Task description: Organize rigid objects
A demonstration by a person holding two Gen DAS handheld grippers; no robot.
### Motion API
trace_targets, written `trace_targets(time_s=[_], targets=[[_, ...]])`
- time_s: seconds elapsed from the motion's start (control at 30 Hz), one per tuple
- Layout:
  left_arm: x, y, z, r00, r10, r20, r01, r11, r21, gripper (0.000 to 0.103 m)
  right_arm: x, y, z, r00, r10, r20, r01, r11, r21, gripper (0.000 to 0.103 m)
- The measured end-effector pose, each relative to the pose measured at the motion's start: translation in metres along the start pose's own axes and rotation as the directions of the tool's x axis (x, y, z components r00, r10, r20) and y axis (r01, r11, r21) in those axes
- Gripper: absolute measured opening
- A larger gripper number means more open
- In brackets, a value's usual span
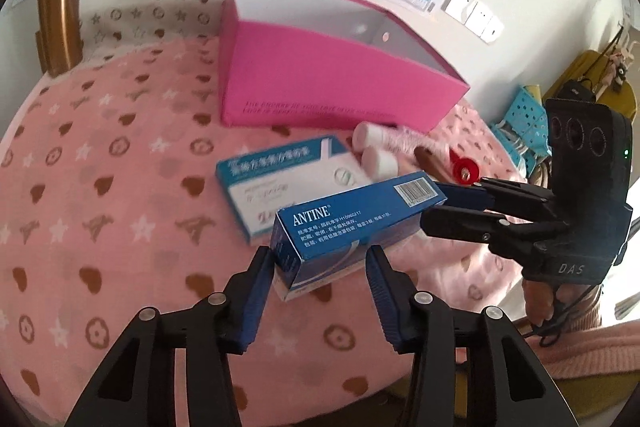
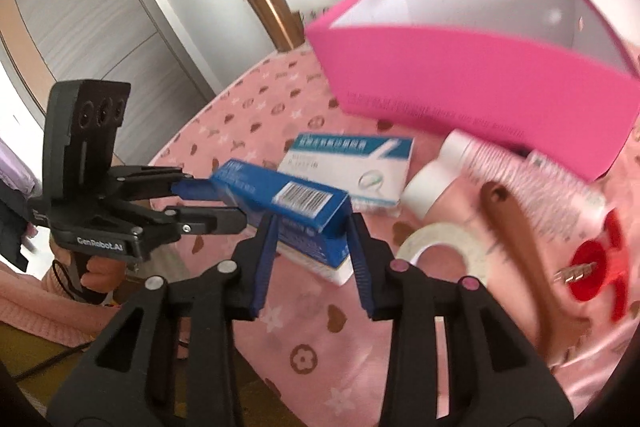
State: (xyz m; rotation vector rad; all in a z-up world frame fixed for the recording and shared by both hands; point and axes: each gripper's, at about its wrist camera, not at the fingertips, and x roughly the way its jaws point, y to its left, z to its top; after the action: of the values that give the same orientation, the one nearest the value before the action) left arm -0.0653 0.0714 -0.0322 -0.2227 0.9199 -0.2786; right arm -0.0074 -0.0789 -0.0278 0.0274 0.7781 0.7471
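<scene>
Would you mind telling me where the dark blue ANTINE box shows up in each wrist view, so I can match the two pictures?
Left wrist view: blue box sits low centre, its near end between this hand-held gripper's fingers.
Right wrist view: the box is centre-left, its near end between this hand-held gripper's fingers.
Shared landmark: the pink bin stands behind the box in both.

The blue carton (image 1: 352, 223) bears the word "ANTINE" in white capitals on its long side, with small Chinese print below it that includes "H10960217", and a barcode near one end. The right gripper's (image 1: 430, 205) body carries the letters "DAS", while the left gripper's (image 2: 216, 201) body reads "GenRobot.AI". Print on the white-and-teal carton (image 1: 280, 183) and the pink box (image 1: 320, 83) is too blurred to read.
</scene>
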Motion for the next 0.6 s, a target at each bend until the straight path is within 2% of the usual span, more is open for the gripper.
trace_targets(time_s=[0.37, 0.6], targets=[[0.026, 0.024, 0.03, 0.999, 0.018, -0.033, -0.02, 0.997, -0.074, 0.047, 0.028, -0.035, 0.039, 1.0, 0.019, -0.017, -0.017, 0.997, 0.081, 0.038], [0.023, 0.034, 0.034, 0.999, 0.038, 0.012, -0.036, 0.995, -0.096, 0.047, 0.043, -0.041, 0.042, 1.0, -0.018, -0.025, 0.02, 0.996, 0.088, 0.037]])
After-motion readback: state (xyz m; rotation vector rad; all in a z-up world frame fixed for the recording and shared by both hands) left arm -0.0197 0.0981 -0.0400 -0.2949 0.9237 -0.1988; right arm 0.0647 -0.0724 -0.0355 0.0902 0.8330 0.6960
